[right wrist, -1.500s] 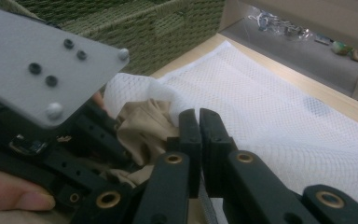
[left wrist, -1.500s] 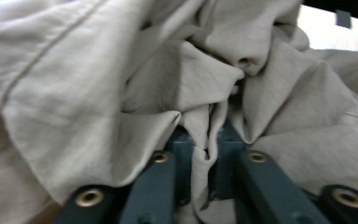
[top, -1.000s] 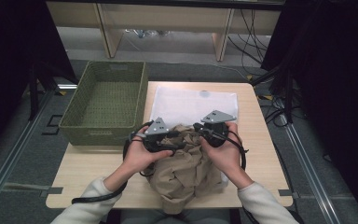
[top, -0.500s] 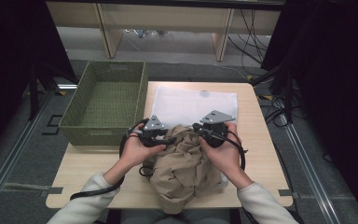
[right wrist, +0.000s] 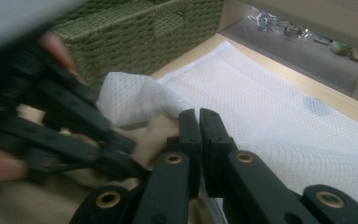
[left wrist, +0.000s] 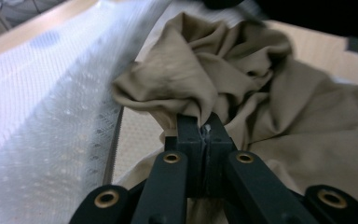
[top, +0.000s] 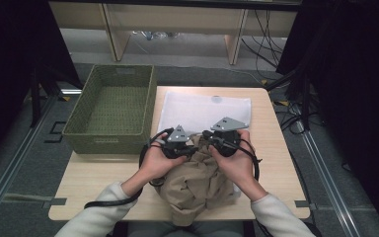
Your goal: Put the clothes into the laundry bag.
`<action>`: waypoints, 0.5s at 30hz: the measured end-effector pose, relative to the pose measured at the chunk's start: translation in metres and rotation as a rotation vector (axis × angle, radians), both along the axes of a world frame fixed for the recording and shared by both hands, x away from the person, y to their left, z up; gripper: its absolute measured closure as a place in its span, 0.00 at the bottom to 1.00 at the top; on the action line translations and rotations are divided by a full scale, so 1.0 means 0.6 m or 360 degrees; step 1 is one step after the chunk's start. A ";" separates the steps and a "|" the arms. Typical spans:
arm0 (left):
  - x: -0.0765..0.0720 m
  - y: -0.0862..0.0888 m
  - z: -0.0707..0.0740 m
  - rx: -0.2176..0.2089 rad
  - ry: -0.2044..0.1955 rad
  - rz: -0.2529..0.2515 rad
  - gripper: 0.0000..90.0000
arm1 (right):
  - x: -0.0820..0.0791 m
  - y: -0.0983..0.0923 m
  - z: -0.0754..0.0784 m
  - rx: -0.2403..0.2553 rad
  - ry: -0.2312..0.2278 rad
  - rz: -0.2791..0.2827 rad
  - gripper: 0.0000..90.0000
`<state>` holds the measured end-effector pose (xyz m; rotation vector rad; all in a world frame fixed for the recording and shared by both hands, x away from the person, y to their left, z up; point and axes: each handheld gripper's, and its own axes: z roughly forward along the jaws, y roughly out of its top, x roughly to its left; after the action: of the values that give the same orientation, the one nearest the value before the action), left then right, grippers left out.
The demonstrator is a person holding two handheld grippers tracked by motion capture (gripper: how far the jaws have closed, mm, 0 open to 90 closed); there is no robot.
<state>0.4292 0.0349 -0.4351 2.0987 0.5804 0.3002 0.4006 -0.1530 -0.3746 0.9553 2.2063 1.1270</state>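
A crumpled tan cloth [top: 197,182] lies at the table's front, partly over a white mesh bag [top: 202,108]. My left gripper [top: 192,148] sits at the cloth's far edge. In the left gripper view its jaws [left wrist: 204,128] have just been closing and are now shut on a bunched fold of the cloth [left wrist: 205,70]. My right gripper [top: 206,141] faces it from the right. Its jaws [right wrist: 198,116] are shut, and a raised edge of the mesh bag [right wrist: 130,95] runs into them. The left gripper [right wrist: 60,121] appears blurred there.
A green woven basket [top: 106,143] stands at the table's left, close to my left hand. The mesh bag spreads over the far middle of the wooden table [top: 98,182]. Black cables trail from both grippers. Shelving and cables lie beyond the far edge.
My left gripper has moved right, toward the right gripper, and its jaws have closed on the cloth's fold. The right gripper has stayed where it was.
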 end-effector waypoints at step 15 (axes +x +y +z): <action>0.014 0.029 -0.009 0.0019 0.0023 0.0155 0.80 | 0.000 -0.001 -0.003 -0.0018 0.0025 0.0004 0.99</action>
<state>0.4373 0.0521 -0.4407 2.0893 0.6922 0.3450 0.4008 -0.1534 -0.3764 0.9600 2.2245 1.1107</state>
